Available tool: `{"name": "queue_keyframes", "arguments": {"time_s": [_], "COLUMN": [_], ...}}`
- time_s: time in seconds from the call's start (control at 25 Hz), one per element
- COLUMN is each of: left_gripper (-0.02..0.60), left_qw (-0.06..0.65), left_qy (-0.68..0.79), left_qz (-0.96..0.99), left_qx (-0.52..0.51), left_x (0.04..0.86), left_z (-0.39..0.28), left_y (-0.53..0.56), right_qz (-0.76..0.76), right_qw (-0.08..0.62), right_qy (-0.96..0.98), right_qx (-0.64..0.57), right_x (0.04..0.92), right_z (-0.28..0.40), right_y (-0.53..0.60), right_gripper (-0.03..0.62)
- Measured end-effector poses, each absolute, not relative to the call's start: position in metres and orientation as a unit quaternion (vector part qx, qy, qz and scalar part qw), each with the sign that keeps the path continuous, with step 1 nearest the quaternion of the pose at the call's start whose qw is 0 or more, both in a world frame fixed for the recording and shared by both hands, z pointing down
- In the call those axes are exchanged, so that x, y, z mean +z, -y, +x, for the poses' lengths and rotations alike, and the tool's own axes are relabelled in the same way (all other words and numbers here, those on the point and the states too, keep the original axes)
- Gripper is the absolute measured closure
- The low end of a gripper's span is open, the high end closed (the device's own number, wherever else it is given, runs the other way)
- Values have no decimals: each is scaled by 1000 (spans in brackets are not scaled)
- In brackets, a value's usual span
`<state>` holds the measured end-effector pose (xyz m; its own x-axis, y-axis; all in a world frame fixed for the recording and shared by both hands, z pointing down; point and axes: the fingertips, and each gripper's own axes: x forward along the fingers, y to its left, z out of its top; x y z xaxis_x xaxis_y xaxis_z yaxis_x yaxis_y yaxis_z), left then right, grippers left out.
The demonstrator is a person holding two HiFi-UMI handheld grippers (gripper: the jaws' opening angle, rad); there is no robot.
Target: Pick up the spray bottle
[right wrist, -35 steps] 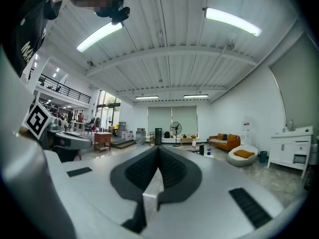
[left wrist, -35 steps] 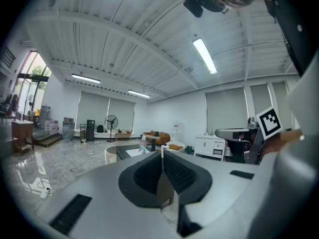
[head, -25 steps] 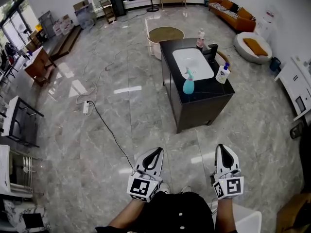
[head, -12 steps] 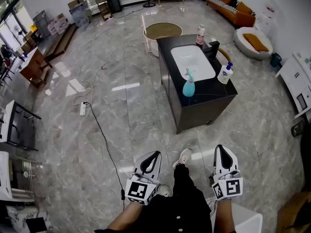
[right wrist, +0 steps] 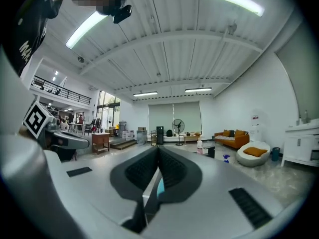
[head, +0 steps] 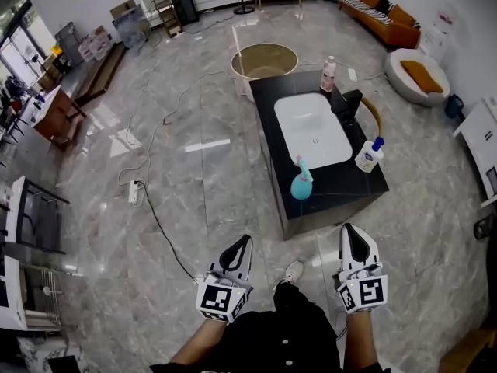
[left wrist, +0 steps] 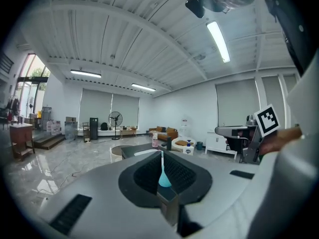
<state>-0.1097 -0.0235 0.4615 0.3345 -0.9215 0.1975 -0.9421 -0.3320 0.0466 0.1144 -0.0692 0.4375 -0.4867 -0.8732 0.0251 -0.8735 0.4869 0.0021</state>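
2 claws, both pinched closed, nothing in either: left gripper (head: 245, 241), right gripper (head: 348, 228). Teal spray bottle (head: 302, 183) upright on black sink counter (head: 342, 199), at its 6 o'clock edge. Well apart from both claws, roughly 11 o'clock of right gripper. Tips imo: get closer first, spread jaws wide before reaching, come in level, grab neck under trigger. Mind pump bottle (head: 371, 155) at its 2 o'clock.

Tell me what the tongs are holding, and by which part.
Nothing. Both the left tongs and right tongs are shut and empty; the spray bottle stands untouched on the counter.
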Motion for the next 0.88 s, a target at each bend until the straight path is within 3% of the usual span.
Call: {"name": "queue_keyframes", "arguments": {"time_s": [0.4, 0.52, 0.68, 0.88], "left_gripper": [563, 563, 563, 563], "left_qw": [99, 120, 155, 186], "left_qy": [578, 570, 561, 553], "left_qz": [806, 806, 804, 801], "left_qx": [84, 99, 117, 132], "left_x": [465, 486, 515, 547], "left_z": [-100, -103, -113, -128], "left_y": [117, 128, 138, 147], "right_qz": [458, 439, 413, 392], "right_qw": [58, 89, 130, 156], "right_qy": [887, 893, 899, 904], "right_qx": [24, 40, 60, 69], "right_x": [466, 497, 542, 587], "right_z": [93, 74, 43, 9], "right_y": [186, 213, 248, 283], "right_gripper": [599, 504, 435, 419]}}
